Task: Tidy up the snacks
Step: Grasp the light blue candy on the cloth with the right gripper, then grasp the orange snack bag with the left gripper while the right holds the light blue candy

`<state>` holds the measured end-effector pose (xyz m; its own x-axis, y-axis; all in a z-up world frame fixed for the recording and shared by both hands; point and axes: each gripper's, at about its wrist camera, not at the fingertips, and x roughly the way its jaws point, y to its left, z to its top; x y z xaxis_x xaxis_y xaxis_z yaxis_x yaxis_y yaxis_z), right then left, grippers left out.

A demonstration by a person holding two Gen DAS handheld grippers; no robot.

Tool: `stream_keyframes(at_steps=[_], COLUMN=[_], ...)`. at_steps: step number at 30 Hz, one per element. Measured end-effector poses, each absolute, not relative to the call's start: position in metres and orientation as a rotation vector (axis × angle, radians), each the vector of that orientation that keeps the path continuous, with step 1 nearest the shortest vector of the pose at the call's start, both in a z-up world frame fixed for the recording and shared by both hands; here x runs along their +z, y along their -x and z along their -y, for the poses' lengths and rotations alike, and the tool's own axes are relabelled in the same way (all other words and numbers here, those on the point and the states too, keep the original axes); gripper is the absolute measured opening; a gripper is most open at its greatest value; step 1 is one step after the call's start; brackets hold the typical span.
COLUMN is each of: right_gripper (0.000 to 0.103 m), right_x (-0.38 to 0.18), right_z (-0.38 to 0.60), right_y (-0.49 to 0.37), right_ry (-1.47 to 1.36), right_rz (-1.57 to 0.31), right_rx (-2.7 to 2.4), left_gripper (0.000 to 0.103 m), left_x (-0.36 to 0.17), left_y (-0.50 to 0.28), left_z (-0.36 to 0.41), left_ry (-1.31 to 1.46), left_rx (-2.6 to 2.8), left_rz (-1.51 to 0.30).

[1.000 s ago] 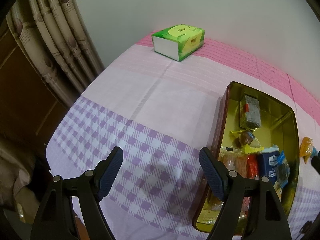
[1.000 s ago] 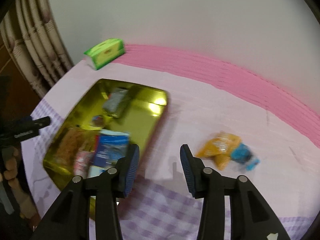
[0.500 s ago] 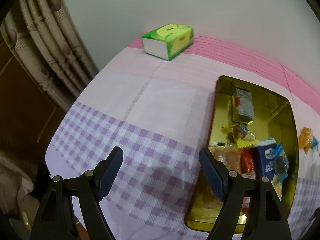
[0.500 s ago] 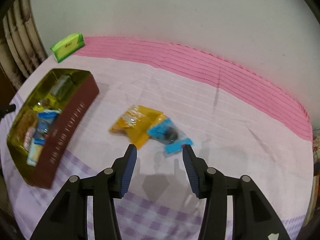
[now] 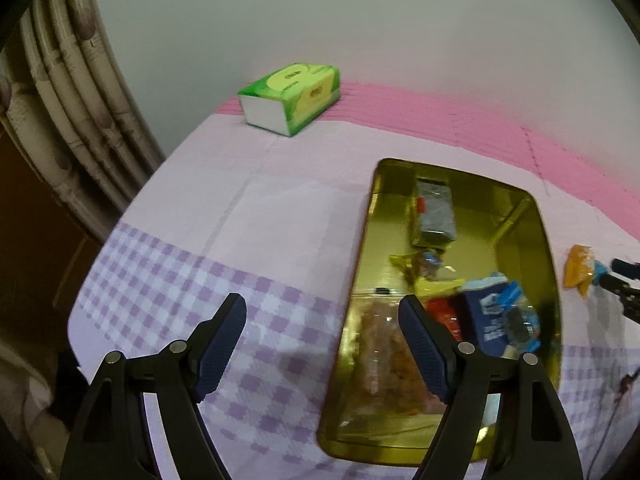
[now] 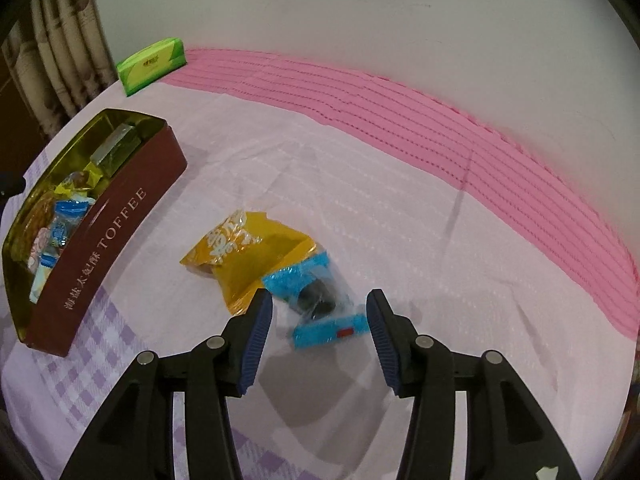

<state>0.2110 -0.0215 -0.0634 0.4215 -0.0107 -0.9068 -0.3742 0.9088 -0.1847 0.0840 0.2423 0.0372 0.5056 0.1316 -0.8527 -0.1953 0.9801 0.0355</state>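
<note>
Two snack packets are seen at centre of the right wrist frame on the cloth-covered tabletop (image 6: 400, 208): a yellow snack packet (image 6: 244, 256) and a blue cookie packet (image 6: 316, 300), overlapping. The right gripper (image 6: 320, 320) is held over the blue one, jaws apart, pads not pressing it. A toffee tin (image 6: 108, 236) with assorted snacks is placed at left. The left gripper (image 5: 322, 340) is shown with jaws open and empty, straddling the tin's left rim. A green tissue pack (image 5: 290, 98) is seen at upper left.
</note>
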Motion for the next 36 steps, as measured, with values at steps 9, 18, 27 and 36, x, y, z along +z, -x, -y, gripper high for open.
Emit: stream_keyframes(at_steps=[9, 18, 27, 36], right_gripper=[0.036, 0.034, 0.034, 0.034], right_x=[-0.095, -0.109, -0.114, -0.114], right_z=[-0.002, -0.015, 0.0, 0.04], right_y=[-0.23, -0.228, -0.233, -0.233], right_ry=[0.345, 0.262, 0.183, 0.15], right_rz=[-1.12, -1.062, -1.007, -0.978], right_rx=[0.267, 0.197, 0.04, -0.093], left_gripper=[0.079, 0.079, 0.079, 0.079], left_x=[0.047, 0.048, 0.047, 0.039], left_y=[-0.09, -0.104, -0.117, -0.131], left_z=[-0.21, -0.145, -0.086, -0.042], left_ry=[0.044, -0.01, -0.014, -0.056], left_rx=[0.133, 0.008, -0.102, -0.146], left_rz=[-1.017, -1.035, -1.044, -1.054])
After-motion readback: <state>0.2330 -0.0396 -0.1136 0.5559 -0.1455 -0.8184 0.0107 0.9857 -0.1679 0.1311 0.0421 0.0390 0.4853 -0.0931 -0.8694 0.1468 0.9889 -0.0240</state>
